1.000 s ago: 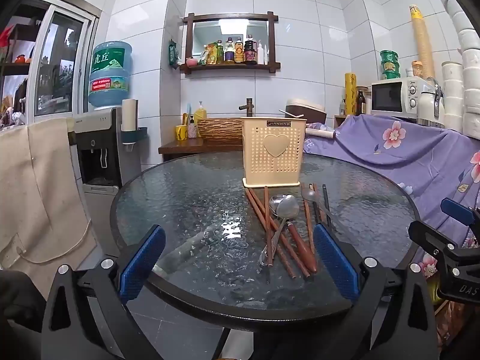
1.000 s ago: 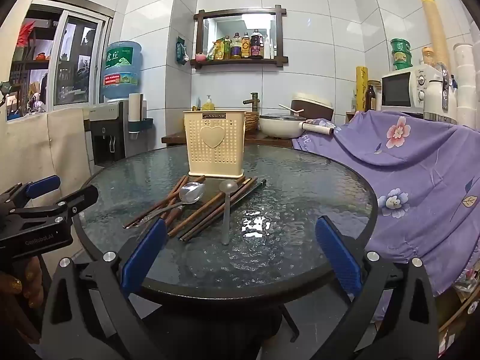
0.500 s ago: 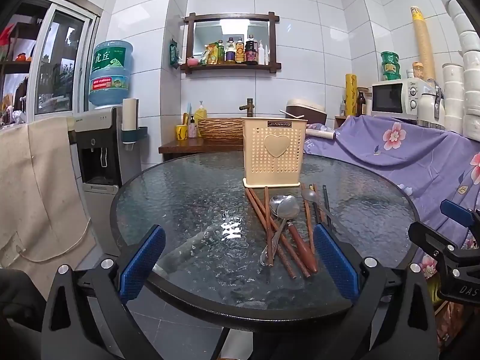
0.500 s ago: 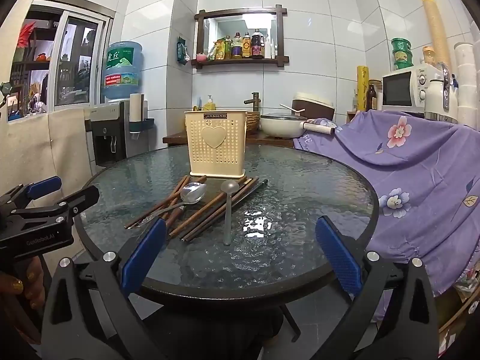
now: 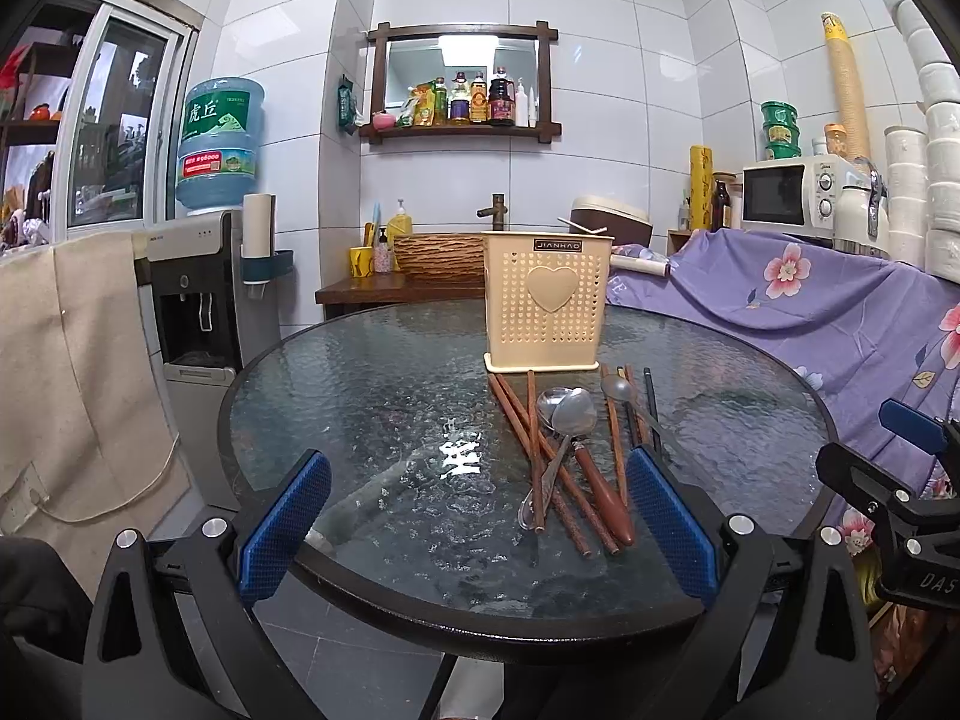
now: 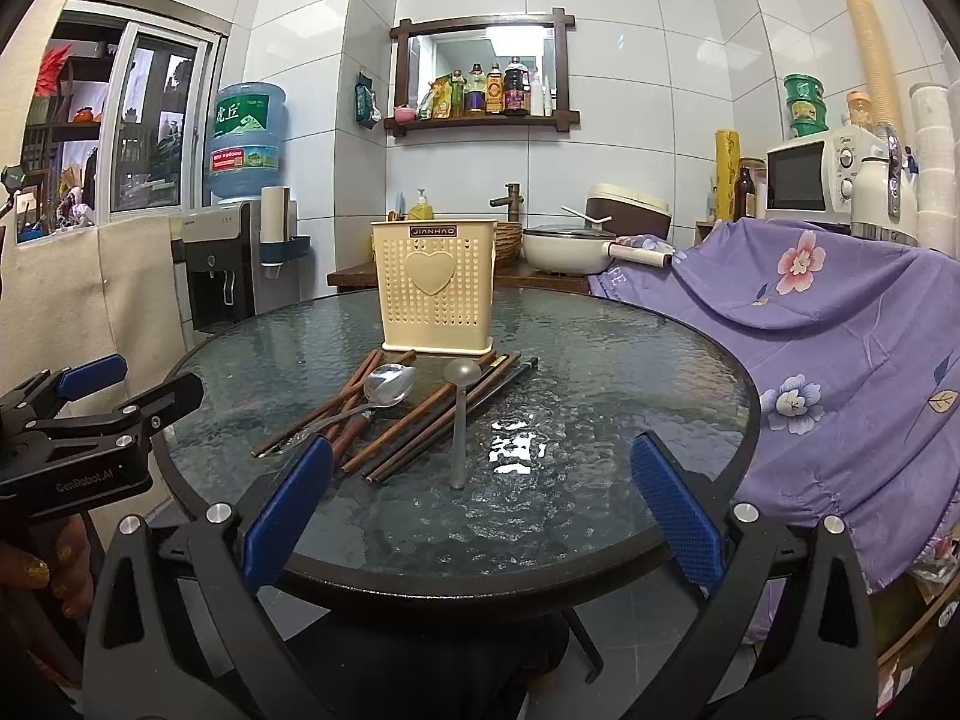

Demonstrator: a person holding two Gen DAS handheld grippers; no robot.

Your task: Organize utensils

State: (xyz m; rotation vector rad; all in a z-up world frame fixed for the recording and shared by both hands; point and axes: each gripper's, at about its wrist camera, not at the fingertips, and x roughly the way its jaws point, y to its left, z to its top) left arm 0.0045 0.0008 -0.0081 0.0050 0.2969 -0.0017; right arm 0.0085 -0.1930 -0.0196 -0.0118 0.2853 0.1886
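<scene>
A cream perforated utensil holder [image 5: 549,309] with a heart stands upright on the round glass table [image 5: 384,384]; it also shows in the right wrist view [image 6: 435,294]. In front of it lie several brown chopsticks [image 5: 528,438], a metal spoon [image 5: 573,411], a wooden-handled spoon [image 5: 603,489] and a grey spoon [image 6: 460,414]. My left gripper [image 5: 477,525] is open and empty at the table's near edge. My right gripper [image 6: 480,507] is open and empty, its fingers flanking the near table edge before the grey spoon.
A purple flowered cloth [image 5: 810,312] covers furniture to the right. A water dispenser [image 5: 204,276] stands left, beside beige fabric [image 5: 72,372]. A sink counter [image 5: 390,288] with a pot [image 6: 564,249] lies behind the table. A microwave [image 5: 792,195] sits far right.
</scene>
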